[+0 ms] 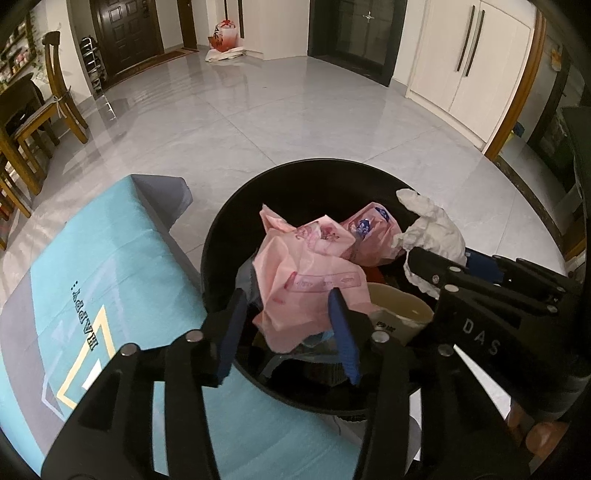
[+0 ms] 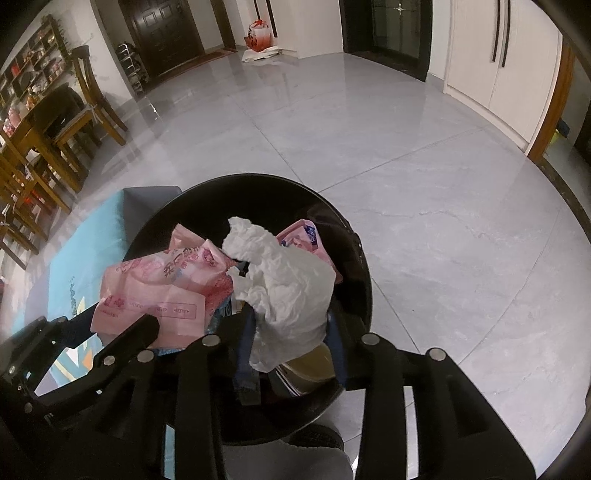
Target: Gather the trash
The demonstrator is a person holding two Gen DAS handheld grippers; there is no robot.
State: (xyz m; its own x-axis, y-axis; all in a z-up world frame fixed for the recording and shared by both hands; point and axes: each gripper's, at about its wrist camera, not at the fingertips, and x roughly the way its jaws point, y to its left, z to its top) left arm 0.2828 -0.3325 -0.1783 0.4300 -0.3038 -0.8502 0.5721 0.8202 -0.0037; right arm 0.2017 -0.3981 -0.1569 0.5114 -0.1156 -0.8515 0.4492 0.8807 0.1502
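Observation:
A round black bin (image 1: pixel 221 236) stands below both grippers and holds a pink packet with blue print (image 1: pixel 373 229) and a paper cup (image 1: pixel 399 310). My left gripper (image 1: pixel 290 328) is over the bin's near side, its blue pads apart. A crumpled pink wrapper (image 1: pixel 306 280) hangs loosely between them, with a gap at the left pad. My right gripper (image 2: pixel 291 347) is beside it on the right, also over the bin (image 2: pixel 354 258). A crumpled white tissue (image 2: pixel 288 288) fills the space between its parted fingers. The pink wrapper (image 2: pixel 162 288) lies left of it.
A table with a teal cloth (image 1: pixel 92 277) printed HAPPY touches the bin's left side. Wooden chairs (image 1: pixel 55 96) and a dark table stand far left. Grey tiled floor (image 1: pixel 295 122) stretches beyond the bin to white cupboard doors (image 1: pixel 461 62) and a red bag (image 1: pixel 223 35).

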